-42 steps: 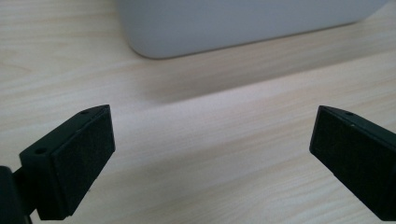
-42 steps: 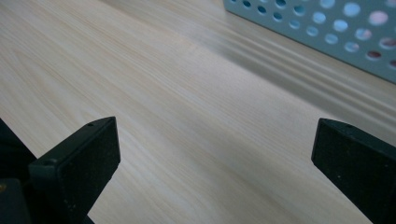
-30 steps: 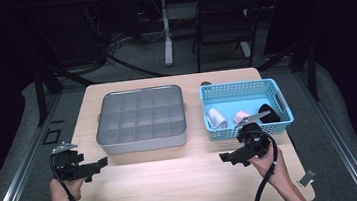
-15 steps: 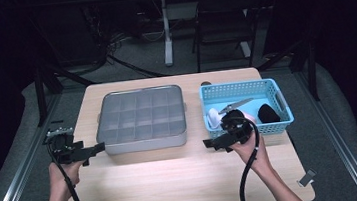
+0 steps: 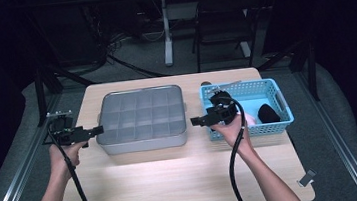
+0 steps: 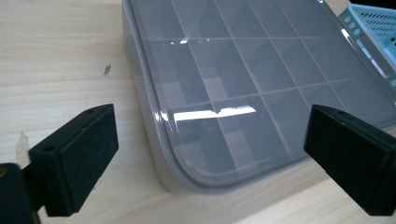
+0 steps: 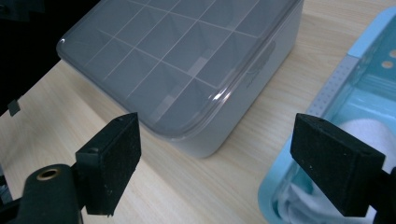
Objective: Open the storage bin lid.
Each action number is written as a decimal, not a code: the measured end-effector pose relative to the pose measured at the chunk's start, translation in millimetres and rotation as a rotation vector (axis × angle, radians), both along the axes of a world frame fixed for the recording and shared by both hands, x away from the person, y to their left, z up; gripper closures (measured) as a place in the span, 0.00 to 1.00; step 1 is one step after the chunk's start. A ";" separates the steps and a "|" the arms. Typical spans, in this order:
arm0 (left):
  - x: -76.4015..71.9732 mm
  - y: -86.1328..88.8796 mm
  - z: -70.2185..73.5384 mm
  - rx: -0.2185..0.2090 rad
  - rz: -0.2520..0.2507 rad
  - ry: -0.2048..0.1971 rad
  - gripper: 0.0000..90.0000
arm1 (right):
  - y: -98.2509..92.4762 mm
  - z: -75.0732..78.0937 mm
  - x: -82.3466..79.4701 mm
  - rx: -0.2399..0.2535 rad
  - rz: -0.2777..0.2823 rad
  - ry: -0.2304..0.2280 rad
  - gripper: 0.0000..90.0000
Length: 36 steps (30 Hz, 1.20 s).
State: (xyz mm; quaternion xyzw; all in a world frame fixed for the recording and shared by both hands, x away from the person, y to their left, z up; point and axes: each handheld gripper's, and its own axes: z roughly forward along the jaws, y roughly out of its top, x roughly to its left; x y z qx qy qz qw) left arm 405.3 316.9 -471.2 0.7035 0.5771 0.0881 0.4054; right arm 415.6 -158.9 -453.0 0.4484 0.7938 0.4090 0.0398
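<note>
Inventory of the surface (image 5: pixel 175 181), by count

One grey lidded compartment box (image 5: pixel 143 118); one blue basket (image 5: pixel 266 91) holding one black item (image 5: pixel 268 113), one pink item (image 5: pixel 251 119) and white cloth (image 7: pixel 369 130), count unclear; two tongs, left (image 5: pixel 98 130) and right (image 5: pixel 195 122); one chair (image 5: pixel 224 25) behind.

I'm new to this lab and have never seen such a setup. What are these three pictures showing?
A person at a table holds a hand-held gripper in each hand: the left and the right. The high view looks down from above. The other two come from cameras riding on each gripper, looking along its black jaws. On the table sit a grey divided box with a clear lid and a blue basket holding white and black items. Both grippers are open and hold nothing; the right one's jaws have just been closing a little, nothing between them.
</note>
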 end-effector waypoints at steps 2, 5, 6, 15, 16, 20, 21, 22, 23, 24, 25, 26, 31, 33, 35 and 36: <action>5.8 0.0 -0.4 -0.008 0.001 -0.001 0.10 | 8.5 -3.5 11.2 0.006 0.001 0.009 0.22; 15.0 0.4 -2.3 -0.023 0.006 0.006 0.12 | 15.0 -5.6 18.9 0.007 0.000 0.021 0.26; 18.2 0.4 -3.7 -0.023 0.010 0.002 0.14 | 18.3 -7.0 23.1 0.012 -0.003 0.032 0.29; 52.6 4.5 -22.2 -0.054 0.075 0.070 0.27 | 40.3 -15.7 54.9 -0.007 -0.037 0.082 0.50; 52.6 4.5 -22.2 -0.054 0.075 0.070 0.27 | 40.0 -17.6 57.6 0.010 -0.050 0.091 0.53; 61.3 3.8 -31.1 -0.079 0.091 0.102 0.34 | 37.9 -28.8 69.0 0.059 -0.089 0.144 0.57; 63.3 3.5 -32.5 -0.069 0.086 0.110 0.35 | 38.3 -30.7 71.2 0.046 -0.093 0.147 0.58; 65.0 2.8 -33.8 -0.058 0.088 0.114 0.36 | 38.8 -32.2 72.7 0.041 -0.100 0.151 0.59; 66.2 2.4 -34.7 -0.048 0.088 0.118 0.36 | 38.8 -32.2 72.7 0.041 -0.100 0.151 0.59; 67.3 1.5 -35.2 -0.043 0.089 0.126 0.38 | 39.3 -33.7 74.4 0.033 -0.106 0.160 0.59; 68.6 0.5 -36.3 -0.018 0.090 0.136 0.39 | 39.0 -35.3 76.1 0.032 -0.118 0.169 0.60; 70.0 -0.5 -37.2 0.012 0.086 0.149 0.38 | 38.3 -39.1 80.4 0.039 -0.143 0.194 0.60; 69.5 -3.7 -37.0 0.010 0.060 0.123 0.47 | 36.1 -48.3 89.9 0.087 -0.126 0.242 0.56; 69.3 -3.2 -39.7 -0.026 0.062 0.121 0.47 | 37.0 -49.5 91.2 0.087 -0.123 0.248 0.57; 69.2 -1.3 -42.1 -0.055 0.060 0.120 0.49 | 39.5 -52.5 93.4 0.088 -0.114 0.254 0.60; 69.2 -1.1 -42.8 -0.065 0.064 0.119 0.49 | 41.0 -53.5 93.4 0.093 -0.119 0.252 0.60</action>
